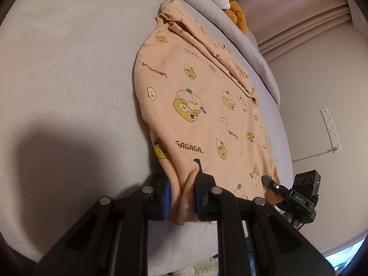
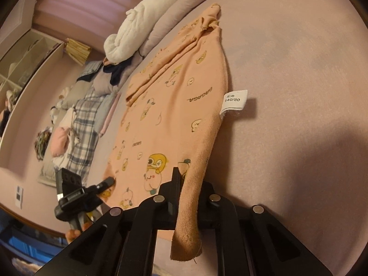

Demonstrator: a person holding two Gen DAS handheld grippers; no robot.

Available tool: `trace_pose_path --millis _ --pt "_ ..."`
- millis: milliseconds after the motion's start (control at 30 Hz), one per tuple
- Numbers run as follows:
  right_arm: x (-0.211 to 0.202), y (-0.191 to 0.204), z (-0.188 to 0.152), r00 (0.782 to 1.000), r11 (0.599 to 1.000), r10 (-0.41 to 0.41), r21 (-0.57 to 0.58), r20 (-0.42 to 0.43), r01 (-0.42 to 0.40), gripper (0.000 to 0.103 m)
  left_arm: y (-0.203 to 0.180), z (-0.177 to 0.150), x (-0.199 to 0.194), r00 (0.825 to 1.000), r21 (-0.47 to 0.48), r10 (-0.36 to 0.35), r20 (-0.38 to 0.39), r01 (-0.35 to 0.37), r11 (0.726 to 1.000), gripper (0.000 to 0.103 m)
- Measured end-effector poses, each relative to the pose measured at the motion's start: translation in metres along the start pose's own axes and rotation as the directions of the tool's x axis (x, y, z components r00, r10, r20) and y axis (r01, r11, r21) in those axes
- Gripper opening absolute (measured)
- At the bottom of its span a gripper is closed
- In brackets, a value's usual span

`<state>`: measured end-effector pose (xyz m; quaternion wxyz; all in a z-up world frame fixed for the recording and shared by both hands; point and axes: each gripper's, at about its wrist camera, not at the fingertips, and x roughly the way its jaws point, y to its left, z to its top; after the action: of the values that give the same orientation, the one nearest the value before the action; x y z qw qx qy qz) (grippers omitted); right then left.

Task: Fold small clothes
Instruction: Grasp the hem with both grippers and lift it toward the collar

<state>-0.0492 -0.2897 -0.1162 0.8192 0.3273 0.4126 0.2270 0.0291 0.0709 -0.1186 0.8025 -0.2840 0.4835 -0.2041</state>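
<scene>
Peach-coloured fabric printed with yellow cartoon figures and the word GAGAGA is spread along a pale lilac bed surface (image 1: 69,73); this small garment (image 1: 202,105) lies mostly flat, with its far end gathered into loose folds towards a rolled grey blanket (image 1: 241,36). A narrower strip of the same fabric is laid lengthwise over the far half of the garment.

In the left wrist view, the near hem is seen bunched between the blue-padded jaws of the left gripper (image 1: 181,193), which are drawn nearly together and pressed on the cloth from both sides. At the lower right of that view, the tip of the right gripper (image 1: 270,184) is seen at the other near corner of the hem.

In the right wrist view, a thick rolled edge of the garment (image 2: 184,124) is clamped between the almost closed jaws of the right gripper (image 2: 188,191), and the end of that roll hangs down past the jaws towards the camera. A white size label (image 2: 233,102) is seen sticking out from the garment's side seam onto the bed. The left gripper (image 2: 104,184) is visible at the lower left of this view, its tip touching the opposite corner of the hem.

Beyond the garment, a white bundle of fabric (image 2: 135,25), a plaid cloth (image 2: 85,117) and other piled textiles are seen beside the bed, and a white power strip (image 1: 331,128) is seen on the floor.
</scene>
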Motion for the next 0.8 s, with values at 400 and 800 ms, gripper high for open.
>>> trace_pose_path --millis 400,800 --pt "-0.007 0.024 0.012 0.979 0.979 0.202 -0.033 0.037 -0.2 0.012 -0.005 0.013 -0.016 0.964 -0.018 -0.263 0.039 0.264 0.964 0.016" --pt "-0.002 0.059 0.046 0.931 0.934 0.351 -0.107 0.096 -0.341 0.012 -0.024 0.055 -0.025 0.894 -0.002 -0.441 0.085 0.442 0.897 0.014"
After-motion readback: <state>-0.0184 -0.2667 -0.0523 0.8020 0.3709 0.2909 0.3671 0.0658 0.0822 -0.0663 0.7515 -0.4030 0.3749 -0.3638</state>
